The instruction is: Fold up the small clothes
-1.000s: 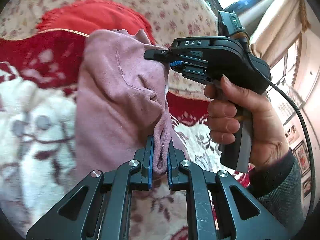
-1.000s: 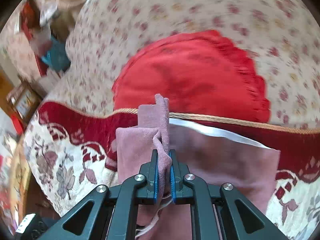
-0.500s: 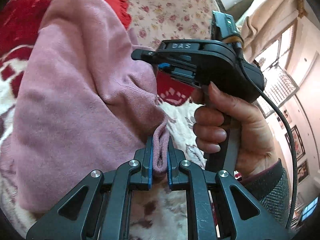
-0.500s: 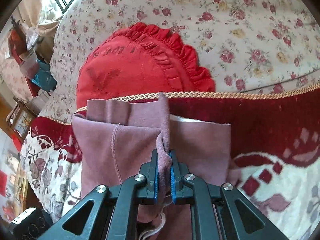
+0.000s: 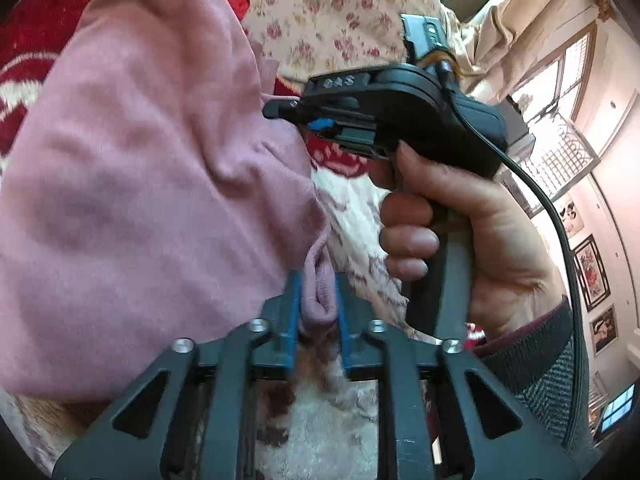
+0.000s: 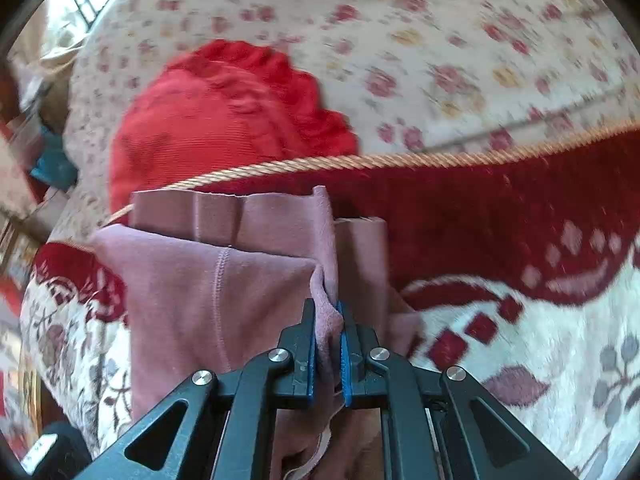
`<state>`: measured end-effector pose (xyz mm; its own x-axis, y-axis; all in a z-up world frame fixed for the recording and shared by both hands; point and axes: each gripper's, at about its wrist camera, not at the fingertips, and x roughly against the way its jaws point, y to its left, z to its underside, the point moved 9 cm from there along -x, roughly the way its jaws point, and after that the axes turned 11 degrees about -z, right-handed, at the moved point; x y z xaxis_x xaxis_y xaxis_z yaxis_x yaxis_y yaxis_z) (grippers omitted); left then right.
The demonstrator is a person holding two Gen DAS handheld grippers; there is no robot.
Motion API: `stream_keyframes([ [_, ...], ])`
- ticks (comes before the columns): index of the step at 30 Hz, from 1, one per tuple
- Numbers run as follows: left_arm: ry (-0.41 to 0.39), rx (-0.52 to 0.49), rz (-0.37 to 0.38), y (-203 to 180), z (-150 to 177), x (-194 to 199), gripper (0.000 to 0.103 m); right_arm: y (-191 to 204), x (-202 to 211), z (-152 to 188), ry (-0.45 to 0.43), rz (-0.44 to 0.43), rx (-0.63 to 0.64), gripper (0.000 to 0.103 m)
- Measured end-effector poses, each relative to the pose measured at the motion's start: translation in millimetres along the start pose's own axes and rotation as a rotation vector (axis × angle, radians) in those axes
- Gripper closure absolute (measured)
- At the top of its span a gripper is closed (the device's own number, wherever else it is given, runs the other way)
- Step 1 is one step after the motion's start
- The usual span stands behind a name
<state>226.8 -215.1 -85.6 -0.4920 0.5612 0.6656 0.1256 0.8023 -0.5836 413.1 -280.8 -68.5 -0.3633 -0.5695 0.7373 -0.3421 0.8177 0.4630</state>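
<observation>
Cloth (image 5: pixel 152 184) sits between the opening left tool (image 5: pixel 316 300); right tool (image 6: pixel 328 340) holds its edge tightly.

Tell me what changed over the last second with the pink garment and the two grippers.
The pink garment came down onto the sofa cover. The left gripper is opening, cloth bunched loosely between its pads. The right gripper stays clamped on its fold.
</observation>
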Motion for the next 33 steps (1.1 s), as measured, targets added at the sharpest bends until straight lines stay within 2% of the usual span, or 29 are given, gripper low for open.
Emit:
stream_keyframes([
  [5,0.021,-0.032,-0.002,-0.2,13.6,16.5,0.078,-15.1,-1.2,6.0,-0.028,0.071,-0.007,0.094],
  [9,-0.024,-0.055,-0.063,22.4,5.6,59.6,0.078,-16.0,31.9,-6.4,-0.140,0.128,0.008,0.094],
  [11,-0.065,-0.062,-0.102,37.5,-4.7,78.3,0.078,-10.2,54.6,-12.0,-0.206,0.104,0.013,0.093],
  [13,-0.088,-0.108,-0.163,52.3,-14.0,86.7,0.078,5.3,71.2,-11.9,-0.234,0.035,0.015,0.092],
  [14,-0.088,-0.124,-0.204,62.5,-17.2,85.9,0.078,24.6,77.4,-7.0,-0.224,-0.065,0.040,0.092],
  [15,-0.079,-0.132,-0.211,67.6,-17.8,80.8,0.078,42.6,78.7,-0.6,-0.197,-0.136,0.083,0.092],
  [17,-0.051,-0.127,-0.214,76.2,-15.8,68.2,0.078,77.0,75.7,24.3,-0.091,-0.222,0.226,0.092],
  [18,-0.037,-0.123,-0.204,78.2,-11.2,62.2,0.078,91.5,68.3,43.9,-0.018,-0.220,0.310,0.092],
  [20,-0.037,-0.131,-0.204,80.6,-3.9,58.2,0.078,95.3,53.4,72.0,0.085,-0.204,0.362,0.092],
  [22,-0.047,-0.129,-0.203,82.2,-3.1,55.7,0.078,80.2,32.2,97.2,0.181,-0.168,0.380,0.092],
  [23,-0.050,-0.120,-0.192,83.7,-2.1,54.9,0.078,62.1,20.9,107.5,0.217,-0.113,0.373,0.094],
  [24,-0.060,-0.108,-0.180,85.1,-0.4,54.9,0.078,48.2,14.0,113.9,0.227,-0.113,0.346,0.097],
  [26,-0.081,-0.113,-0.178,85.5,2.1,56.4,0.078,36.6,19.3,109.3,0.182,-0.206,0.263,0.103],
  [28,-0.089,-0.121,-0.190,86.3,6.5,60.4,0.078,33.1,28.1,103.0,0.172,-0.212,0.207,0.103],
  [30,-0.092,-0.103,-0.183,87.5,5.5,61.0,0.078,44.2,36.5,94.1,0.155,-0.185,0.244,0.103],
  [33,-0.095,-0.072,-0.165,89.9,2.8,61.0,0.078,80.6,56.1,60.2,0.012,-0.225,0.292,0.100],
])
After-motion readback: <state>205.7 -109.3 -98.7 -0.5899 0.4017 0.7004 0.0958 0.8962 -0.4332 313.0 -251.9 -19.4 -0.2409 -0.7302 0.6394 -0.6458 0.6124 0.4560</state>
